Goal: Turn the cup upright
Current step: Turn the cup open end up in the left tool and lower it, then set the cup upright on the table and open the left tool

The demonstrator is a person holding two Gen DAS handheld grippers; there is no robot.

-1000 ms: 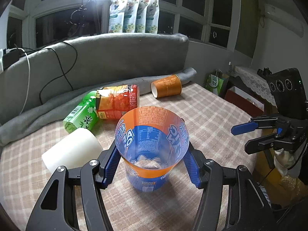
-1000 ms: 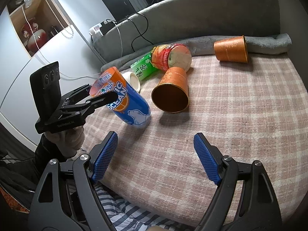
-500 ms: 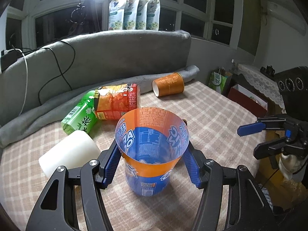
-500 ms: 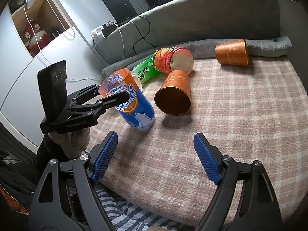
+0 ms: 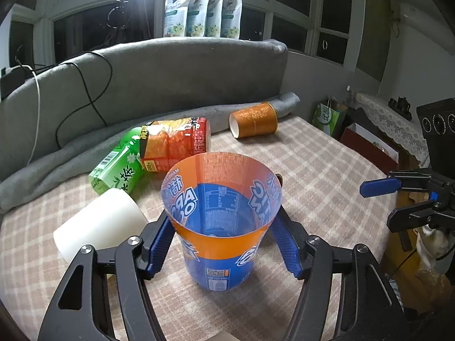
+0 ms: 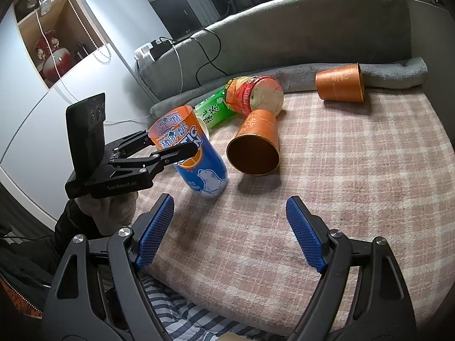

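The left gripper (image 5: 221,244) clasps the blue-and-orange cup (image 5: 220,224), mouth up and slightly tilted, its base on the checked blanket (image 6: 341,170) beside a lying orange paper cup (image 6: 256,147), while the right gripper (image 6: 227,233) hovers wide apart and empty nearby.

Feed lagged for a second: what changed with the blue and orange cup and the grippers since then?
The left gripper has tipped the blue and orange cup from a steep lean to nearly upright, base on the checked blanket, still clamped. The right gripper stays open and empty; the other cups haven't moved.
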